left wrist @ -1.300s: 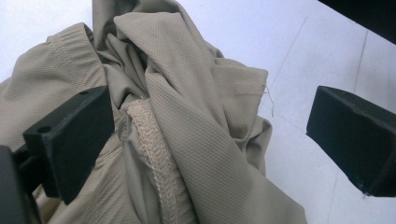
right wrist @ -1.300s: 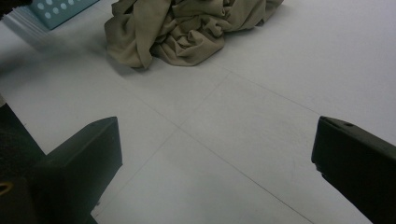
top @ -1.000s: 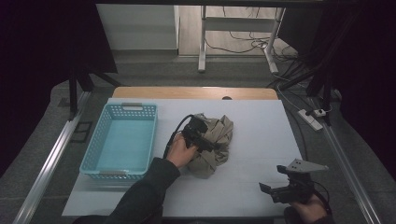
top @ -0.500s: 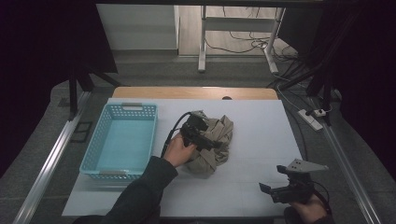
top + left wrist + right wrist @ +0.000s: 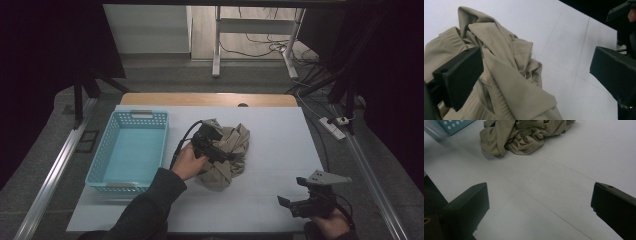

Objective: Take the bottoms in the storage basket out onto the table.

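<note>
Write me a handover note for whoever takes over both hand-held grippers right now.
Left hand-held gripper: jaws open, on the crumpled beige cloth garment; one jaw touches the fabric, nothing is clamped.
Right hand-held gripper: jaws open, holding nothing, at the near right edge of the white table, apart from the garment.
Things: the garment lies bunched mid-table; the light blue perforated plastic basket stands to its left, with nothing in it.
Done: left gripper placed at the garment.
Left: probably close on the fabric and move the garment, likely into the basket.
</note>
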Demonstrator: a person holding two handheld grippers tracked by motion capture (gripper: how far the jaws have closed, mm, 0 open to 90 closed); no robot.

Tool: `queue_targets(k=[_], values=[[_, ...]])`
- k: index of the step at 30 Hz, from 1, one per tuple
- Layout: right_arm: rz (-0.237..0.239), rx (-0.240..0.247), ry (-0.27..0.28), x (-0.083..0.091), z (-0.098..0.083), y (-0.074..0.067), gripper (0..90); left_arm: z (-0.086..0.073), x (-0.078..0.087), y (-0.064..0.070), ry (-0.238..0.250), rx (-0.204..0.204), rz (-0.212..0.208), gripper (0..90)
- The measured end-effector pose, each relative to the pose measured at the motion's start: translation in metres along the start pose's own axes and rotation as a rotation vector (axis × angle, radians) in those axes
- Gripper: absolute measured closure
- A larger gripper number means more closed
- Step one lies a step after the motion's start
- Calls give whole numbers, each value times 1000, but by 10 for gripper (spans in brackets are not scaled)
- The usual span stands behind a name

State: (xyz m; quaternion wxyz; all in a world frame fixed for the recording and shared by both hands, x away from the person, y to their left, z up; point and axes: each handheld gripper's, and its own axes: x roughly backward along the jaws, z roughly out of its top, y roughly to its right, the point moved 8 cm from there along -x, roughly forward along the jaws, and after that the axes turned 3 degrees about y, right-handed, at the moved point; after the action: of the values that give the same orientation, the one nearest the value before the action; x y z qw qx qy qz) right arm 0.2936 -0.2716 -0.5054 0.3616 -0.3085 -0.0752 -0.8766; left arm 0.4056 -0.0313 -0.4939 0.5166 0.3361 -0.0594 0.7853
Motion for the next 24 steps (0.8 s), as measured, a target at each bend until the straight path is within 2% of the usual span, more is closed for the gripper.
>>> queue_targets(k=[6, 11, 24], values=[[0, 0, -1, 0, 0, 0, 14, -4, 5, 1, -2, 17, 3, 0], [-1, -1, -2, 0, 0, 0, 14, -9, 11, 1, 3, 21, -12, 0], [0, -3, -3, 0, 0, 0, 14, -16, 25, 3, 39, 28, -7, 0]])
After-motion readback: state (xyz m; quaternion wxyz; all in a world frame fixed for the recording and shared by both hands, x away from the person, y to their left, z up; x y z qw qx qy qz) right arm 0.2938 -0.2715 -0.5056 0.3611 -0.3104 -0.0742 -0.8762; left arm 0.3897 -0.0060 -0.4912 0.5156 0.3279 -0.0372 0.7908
